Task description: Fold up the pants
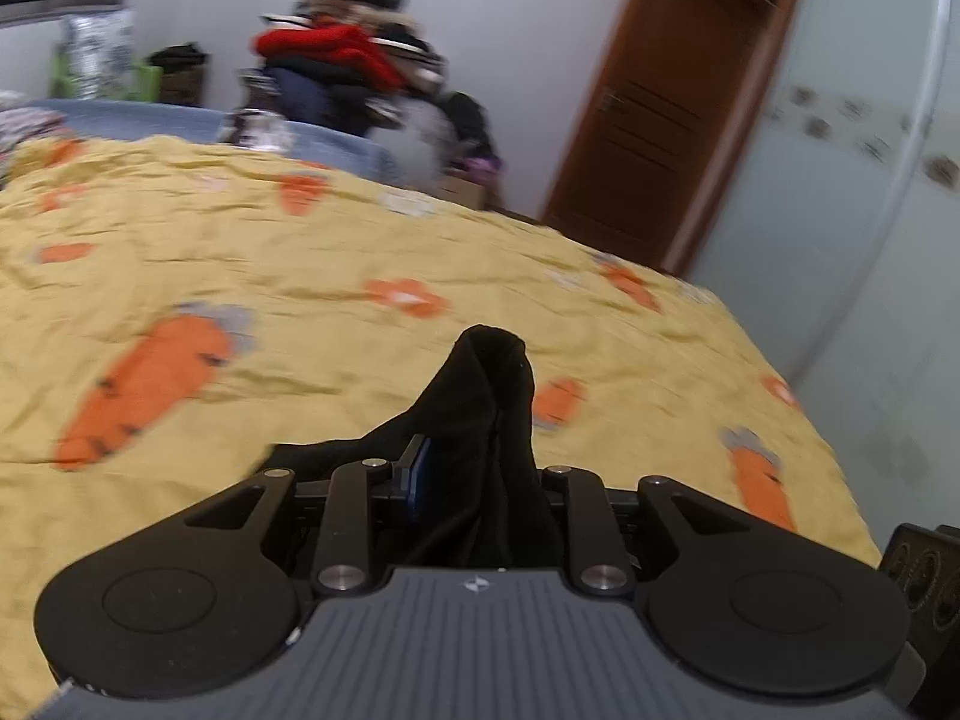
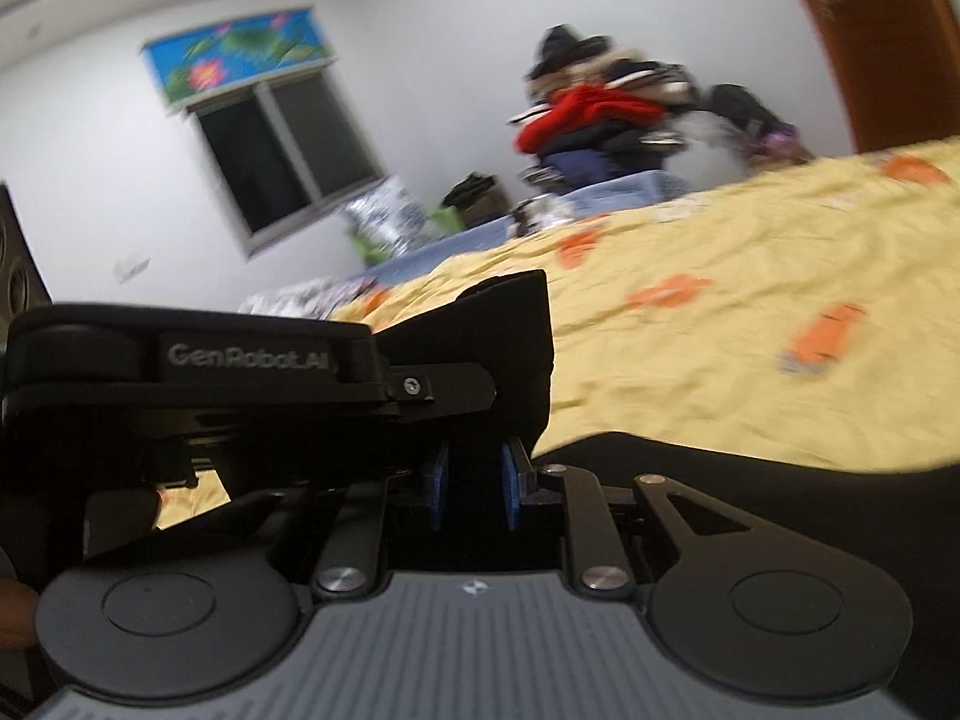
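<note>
Black pants point(image 1: 492, 372) rise in a bunched peak out of my left gripper point(image 1: 474, 456), which is shut on the cloth; one blue pad point(image 1: 420, 471) shows beside it. In the right wrist view my right gripper point(image 2: 473, 477) is shut on dark cloth of the pants point(image 2: 780, 480) between its blue pads point(image 2: 436, 480). The rest of the pants trails off to the right over the bed point(image 2: 750, 330). My left gripper point(image 2: 474, 387) lies close on the left in that view, seen from the side, with a black fold at its tip. Both grippers are lifted above the yellow carrot-print sheet point(image 1: 240, 252).
A pile of clothes point(image 1: 336, 60) with a red garment stands beyond the bed's far side. A brown door point(image 1: 660, 108) and a white wardrobe point(image 1: 870, 180) are to the right. A window point(image 2: 288, 156) is in the far wall. A black speaker point(image 1: 924, 576) sits by the bed's near right corner.
</note>
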### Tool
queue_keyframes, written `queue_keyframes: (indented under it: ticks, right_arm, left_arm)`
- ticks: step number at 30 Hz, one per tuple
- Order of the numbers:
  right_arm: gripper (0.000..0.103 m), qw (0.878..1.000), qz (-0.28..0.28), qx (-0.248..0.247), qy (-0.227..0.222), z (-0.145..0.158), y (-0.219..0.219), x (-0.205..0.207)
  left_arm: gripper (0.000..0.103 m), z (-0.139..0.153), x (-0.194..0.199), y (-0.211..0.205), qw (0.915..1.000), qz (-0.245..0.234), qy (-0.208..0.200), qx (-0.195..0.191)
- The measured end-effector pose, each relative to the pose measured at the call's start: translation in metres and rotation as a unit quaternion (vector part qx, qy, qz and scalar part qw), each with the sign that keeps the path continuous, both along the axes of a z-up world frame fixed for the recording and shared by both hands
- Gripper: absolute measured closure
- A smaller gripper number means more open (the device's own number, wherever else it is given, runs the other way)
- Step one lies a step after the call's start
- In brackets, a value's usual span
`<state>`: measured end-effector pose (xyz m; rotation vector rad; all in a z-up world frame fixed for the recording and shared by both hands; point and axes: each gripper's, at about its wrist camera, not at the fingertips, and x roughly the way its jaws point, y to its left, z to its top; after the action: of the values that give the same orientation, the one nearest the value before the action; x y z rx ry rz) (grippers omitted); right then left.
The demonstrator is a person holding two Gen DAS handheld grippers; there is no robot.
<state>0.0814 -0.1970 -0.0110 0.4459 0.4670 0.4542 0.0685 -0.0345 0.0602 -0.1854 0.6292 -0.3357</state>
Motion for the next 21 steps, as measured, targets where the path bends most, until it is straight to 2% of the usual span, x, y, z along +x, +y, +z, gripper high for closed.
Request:
queue_keyframes:
  ticks: [2,8,11,14,21]
  right_arm:
    - [0.085,1.0,-0.021,0.011,0.006,-0.004,-0.023,-0.007]
    - [0.085,0.996,-0.079,0.018,0.019,-0.018,-0.07,-0.026]
    - [0.085,0.994,-0.097,0.037,0.028,-0.027,-0.087,-0.032]
    - [0.085,0.991,-0.113,0.058,0.035,-0.035,-0.106,-0.04]
    - [0.085,0.987,-0.142,0.059,0.049,-0.048,-0.134,-0.045]
  left_arm:
    - [0.07,-0.003,-0.003,-0.028,0.9996,-0.026,-0.002,0.01]
    - [0.069,-0.018,-0.015,-0.103,0.9949,-0.089,-0.019,0.043]
    - [0.069,-0.026,-0.02,-0.132,0.9915,-0.114,-0.026,0.057]
    - [0.069,-0.032,-0.021,-0.151,0.989,-0.133,-0.025,0.06]
    - [0.069,-0.045,-0.023,-0.184,0.9846,-0.162,-0.021,0.062]
